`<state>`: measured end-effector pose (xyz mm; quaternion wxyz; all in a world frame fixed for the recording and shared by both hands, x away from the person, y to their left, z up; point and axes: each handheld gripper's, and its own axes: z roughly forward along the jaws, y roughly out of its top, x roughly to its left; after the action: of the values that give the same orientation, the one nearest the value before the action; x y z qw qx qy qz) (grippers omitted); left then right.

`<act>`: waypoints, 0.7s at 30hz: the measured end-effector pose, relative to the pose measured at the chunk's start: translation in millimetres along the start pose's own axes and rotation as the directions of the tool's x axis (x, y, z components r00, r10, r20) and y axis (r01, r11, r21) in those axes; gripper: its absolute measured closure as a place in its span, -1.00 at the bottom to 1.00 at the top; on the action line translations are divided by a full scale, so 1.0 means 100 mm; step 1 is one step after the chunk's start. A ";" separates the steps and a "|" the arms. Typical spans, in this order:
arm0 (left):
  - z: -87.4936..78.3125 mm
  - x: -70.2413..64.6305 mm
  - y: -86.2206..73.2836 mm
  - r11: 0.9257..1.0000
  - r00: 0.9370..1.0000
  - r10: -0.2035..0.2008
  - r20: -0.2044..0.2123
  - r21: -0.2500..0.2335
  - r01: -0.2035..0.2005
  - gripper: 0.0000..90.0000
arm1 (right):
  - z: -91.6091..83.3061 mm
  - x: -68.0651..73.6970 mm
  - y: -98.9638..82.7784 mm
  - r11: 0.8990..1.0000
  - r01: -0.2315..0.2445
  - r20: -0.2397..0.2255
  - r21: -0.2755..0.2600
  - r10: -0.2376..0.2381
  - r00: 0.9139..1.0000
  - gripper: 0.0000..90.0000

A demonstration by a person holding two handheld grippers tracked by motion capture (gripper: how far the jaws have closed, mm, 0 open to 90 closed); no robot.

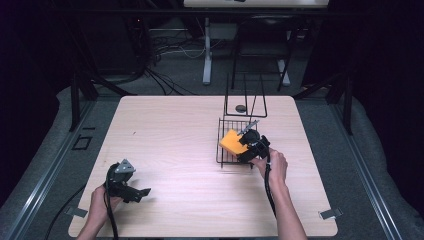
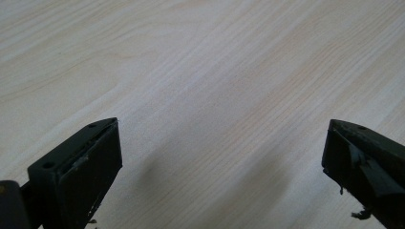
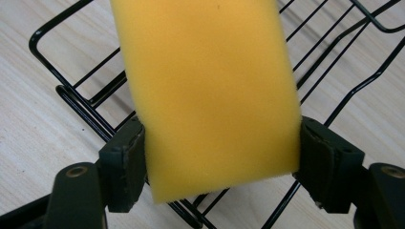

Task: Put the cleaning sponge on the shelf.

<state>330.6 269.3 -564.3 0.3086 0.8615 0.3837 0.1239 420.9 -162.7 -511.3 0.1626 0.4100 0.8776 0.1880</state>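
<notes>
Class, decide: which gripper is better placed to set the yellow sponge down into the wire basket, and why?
Right. The right gripper grips the sponge over the basket; the left gripper is open above bare table.

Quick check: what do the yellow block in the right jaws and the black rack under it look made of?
Yellow block: likely soft foam sponge, with a matte, finely pored face and fuzzy edges. Black rack: seemingly thin metal wire with a glossy black coating; the rods show highlights.

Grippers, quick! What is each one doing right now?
Left gripper: open, holding nothing, over the table.
Right gripper: shut on the yellow sponge, above the wire rack.
</notes>
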 end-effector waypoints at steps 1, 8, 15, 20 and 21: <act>0.00 0.00 0.00 1.000 1.000 0.000 0.000 0.000 0.000 -1.00 | 0.00 0.00 0.00 1.000 0.000 0.000 0.000 0.000 1.000 -0.43; 0.00 0.00 0.00 1.000 1.000 -0.001 0.001 0.000 0.001 -1.00 | 0.04 -0.01 0.00 1.000 -0.003 -0.005 0.023 0.003 1.000 -0.59; 0.00 0.00 0.00 1.000 1.000 -0.001 0.002 0.001 0.001 -1.00 | 0.03 -0.02 0.00 1.000 -0.017 -0.013 0.007 0.017 1.000 -0.74; 0.00 0.00 0.00 1.000 1.000 -0.001 0.003 0.001 0.001 -1.00 | -0.04 -0.03 -0.03 0.998 -0.039 -0.015 -0.043 0.038 0.999 -0.87; 0.00 0.00 0.00 1.000 1.000 -0.001 0.003 0.000 0.001 -1.00 | -0.08 -0.03 -0.04 0.998 -0.044 -0.018 -0.048 0.043 0.999 -0.90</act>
<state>330.6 269.1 -564.3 0.3091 0.8616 0.3835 0.1224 416.7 -168.4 -505.9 0.1610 0.4233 0.8650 0.2162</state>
